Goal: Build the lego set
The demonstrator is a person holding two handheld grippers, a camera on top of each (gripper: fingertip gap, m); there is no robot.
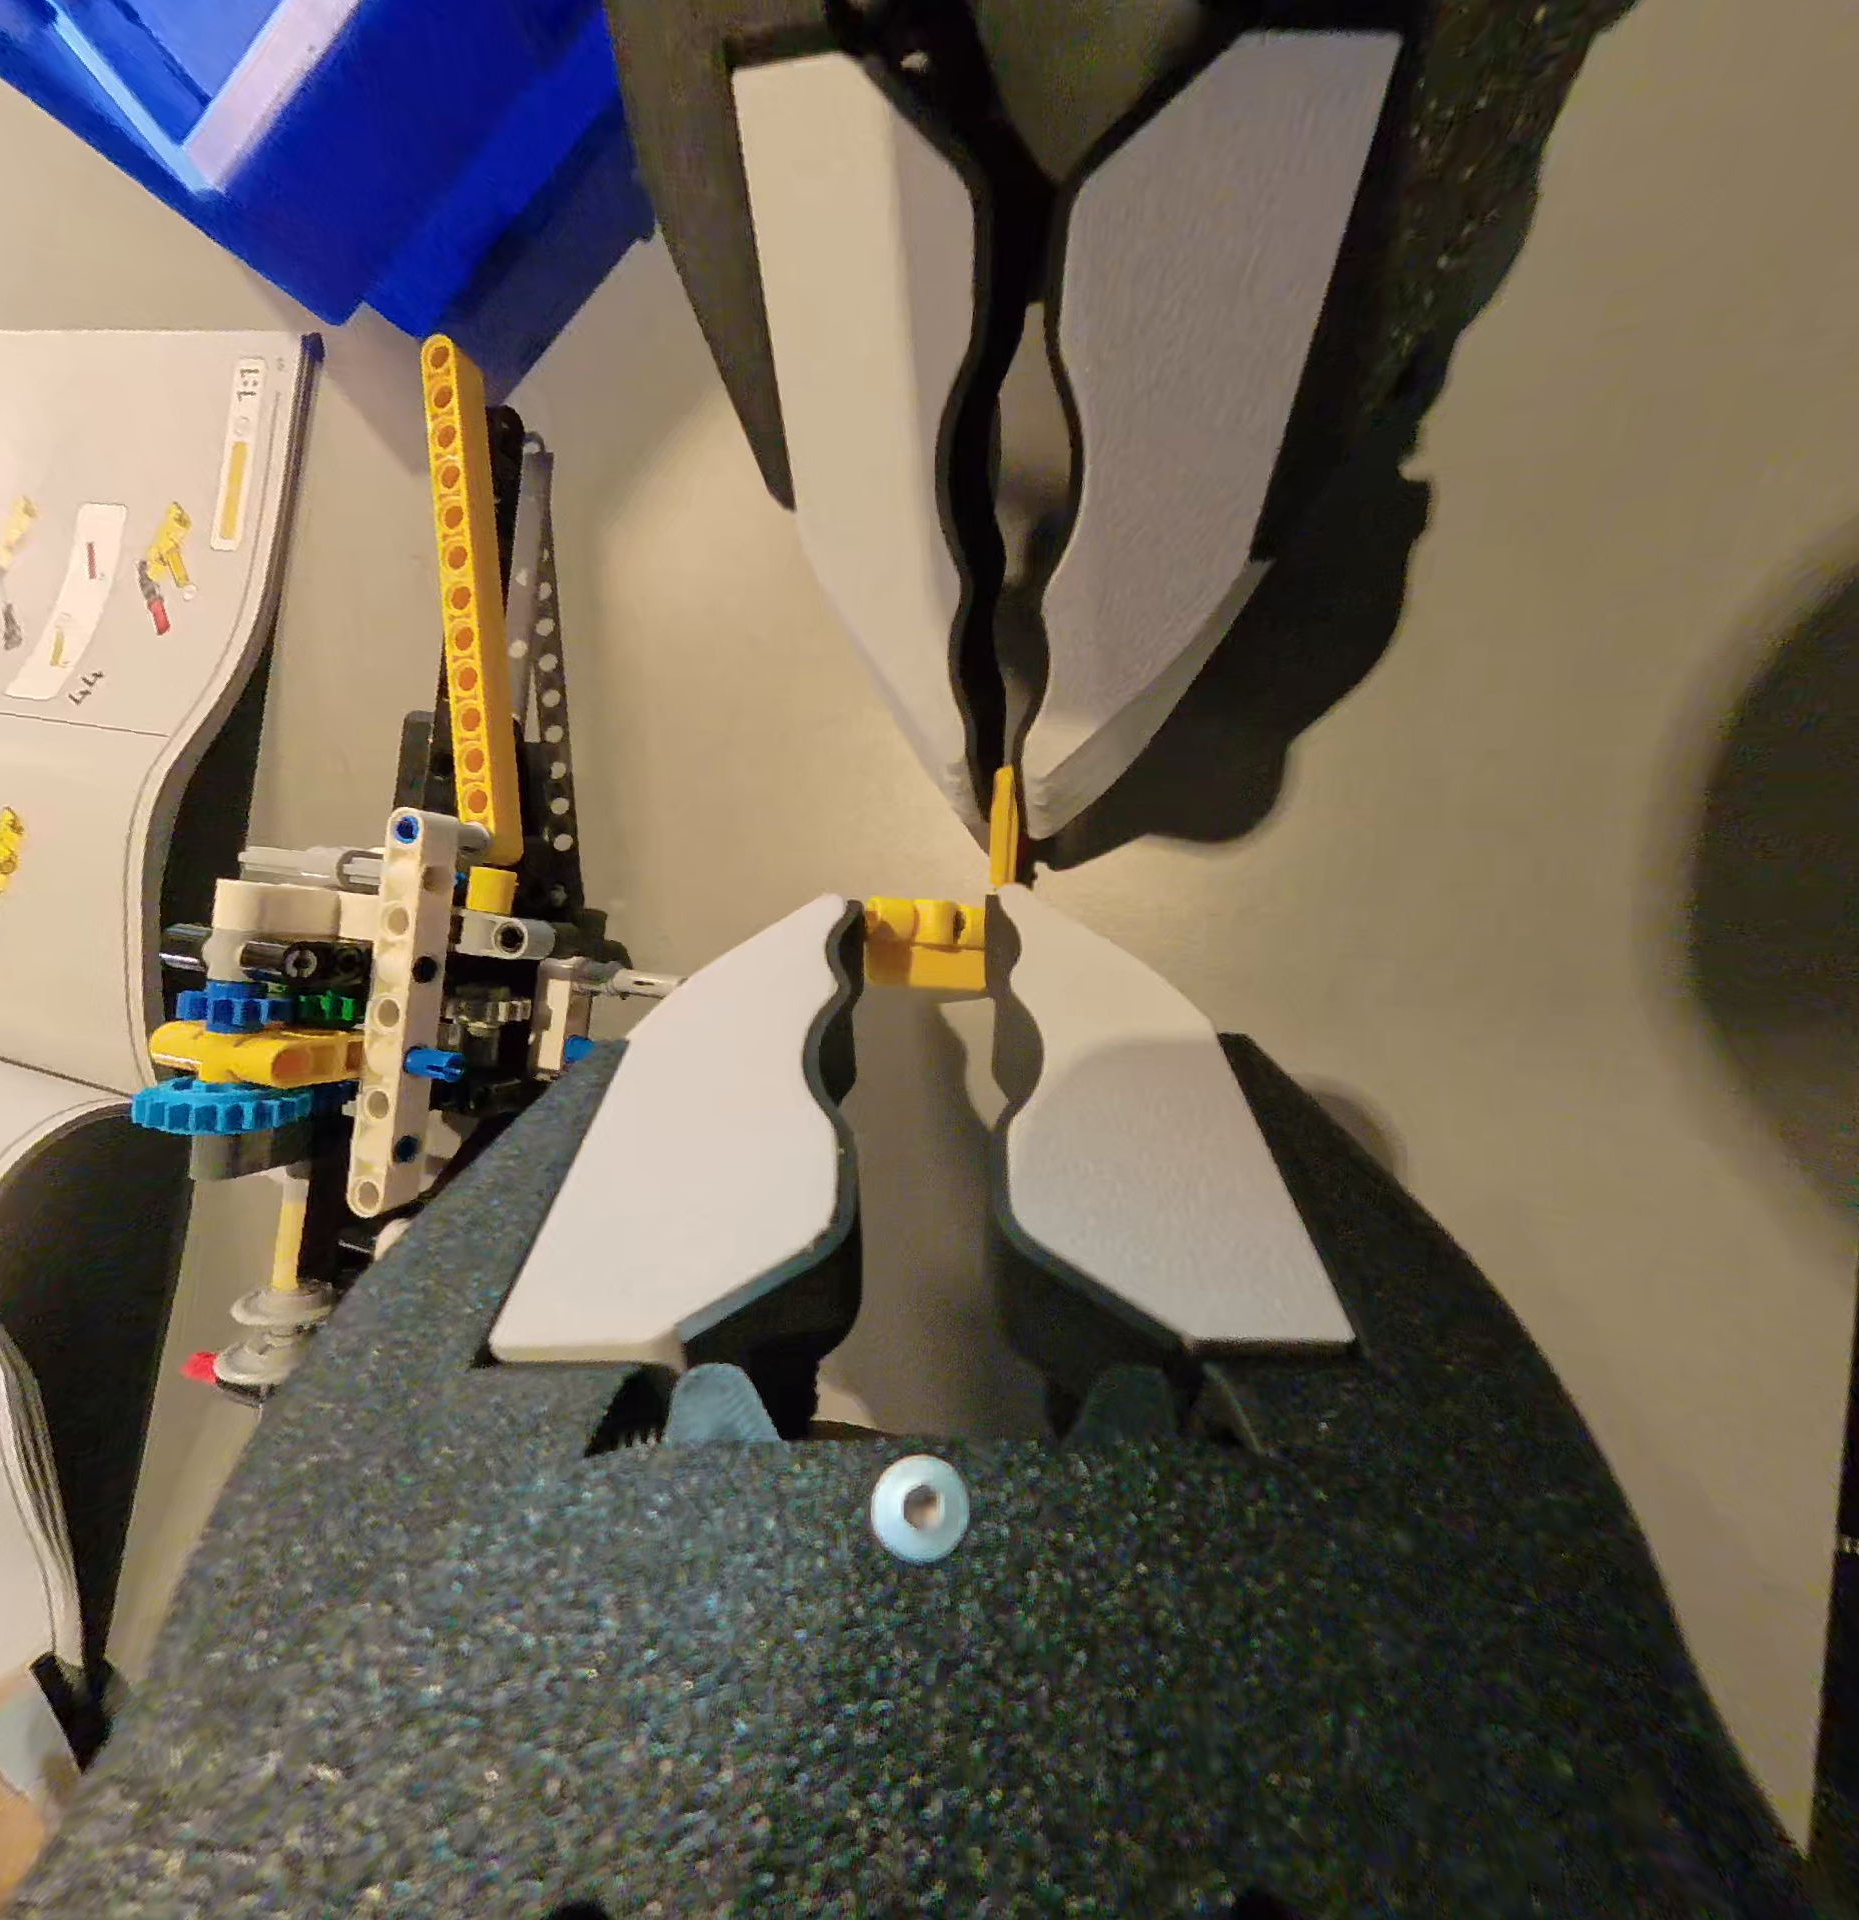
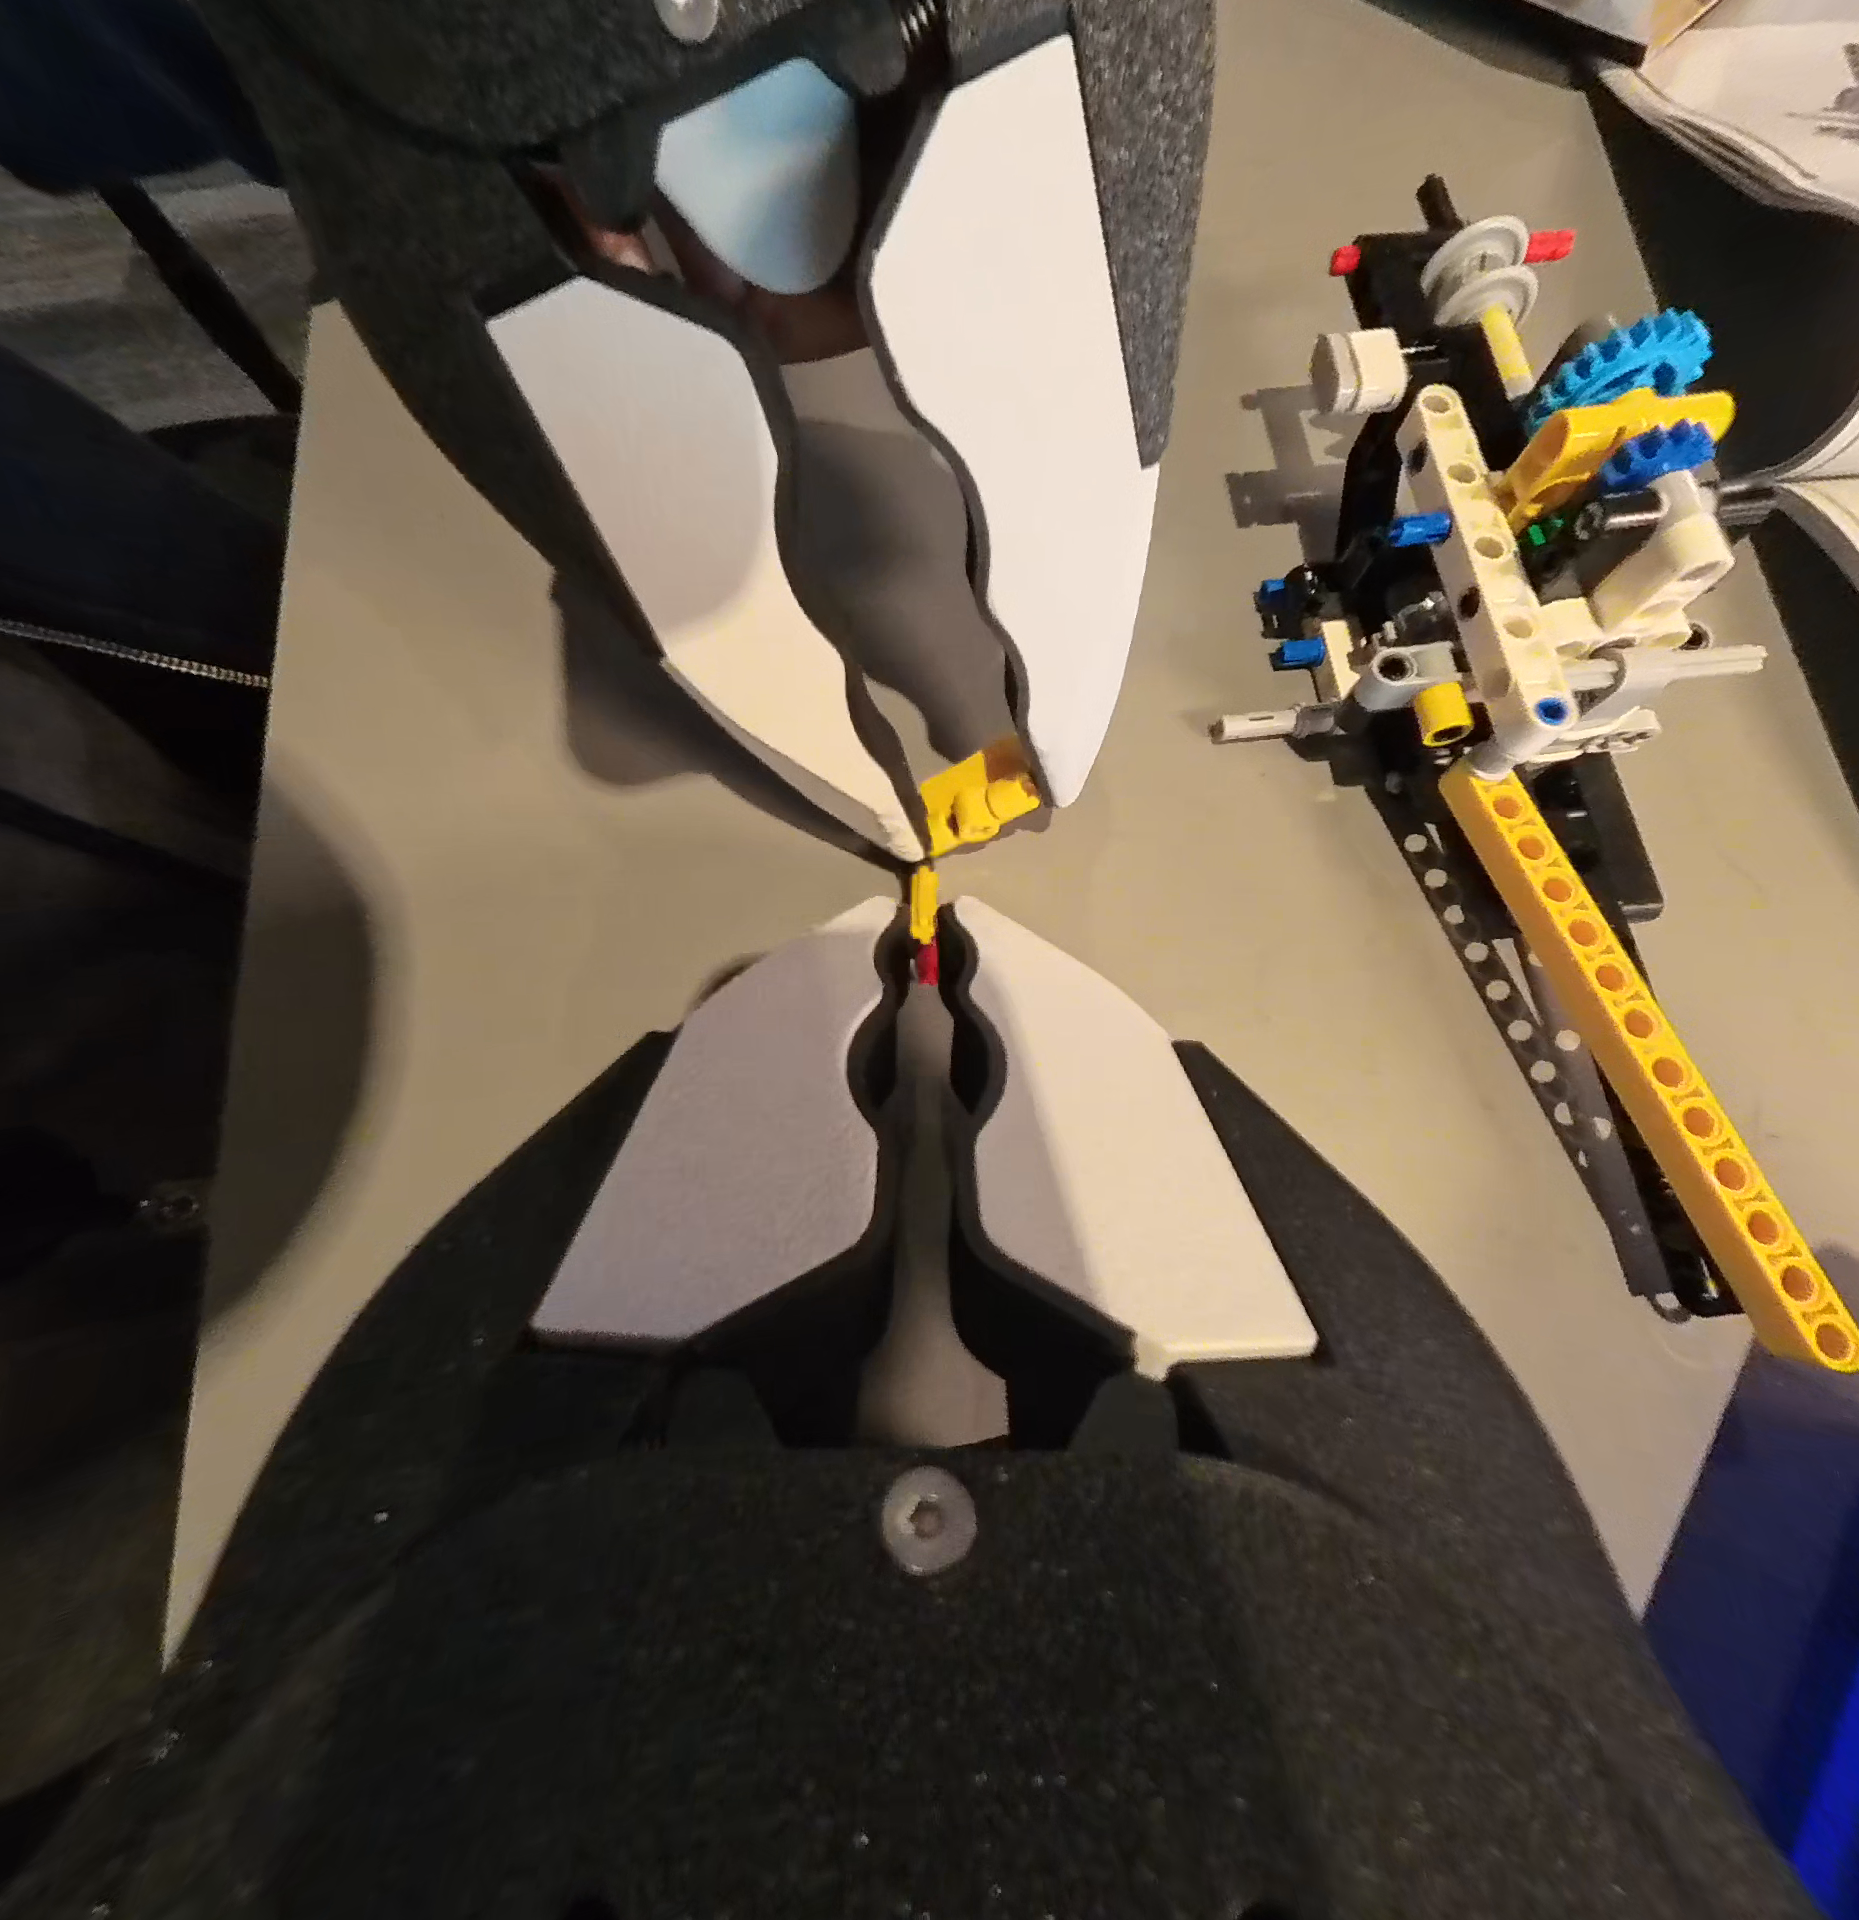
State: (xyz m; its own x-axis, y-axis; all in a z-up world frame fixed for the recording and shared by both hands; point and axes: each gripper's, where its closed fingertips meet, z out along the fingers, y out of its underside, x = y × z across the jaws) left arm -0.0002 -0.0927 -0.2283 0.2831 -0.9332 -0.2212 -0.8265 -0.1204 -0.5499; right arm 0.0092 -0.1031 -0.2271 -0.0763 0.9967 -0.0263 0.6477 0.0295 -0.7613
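Two grippers meet tip to tip above the grey table (image 1: pixel 1527 727), each pinching a small piece. The left gripper (image 1: pixel 927 940) has its jaws closed on a yellow connector block (image 1: pixel 925 951), held crosswise between the fingertips; in the right wrist view the same block (image 2: pixel 972 805) sits at the tips of the gripper coming in from the top. The right gripper (image 2: pixel 923 940) has its jaws pressed nearly together on a thin yellow piece (image 2: pixel 922 902) with a red part (image 2: pixel 926 966) just behind it — from the left wrist view the thin piece (image 1: pixel 1004 826) stands upright at the tips of the gripper (image 1: pixel 1008 831) reaching in from above. The lower end of the thin piece touches, or all but touches, the block's right end; I cannot tell which.

The partly built model (image 1: pixel 385 997) lies on the table well to the left of the left gripper, apart from both held pieces. It carries a long yellow beam (image 1: pixel 466 613), a white holed beam (image 1: pixel 395 1023), blue gears (image 1: pixel 213 1112) and a black frame. In the right wrist view the model (image 2: pixel 1507 644) lies to the right, its yellow beam (image 2: pixel 1652 1081) pointing toward the camera.

An open instruction booklet (image 1: pixel 104 540) lies beside the model — a blue bin (image 1: pixel 385 156) stands beyond it.
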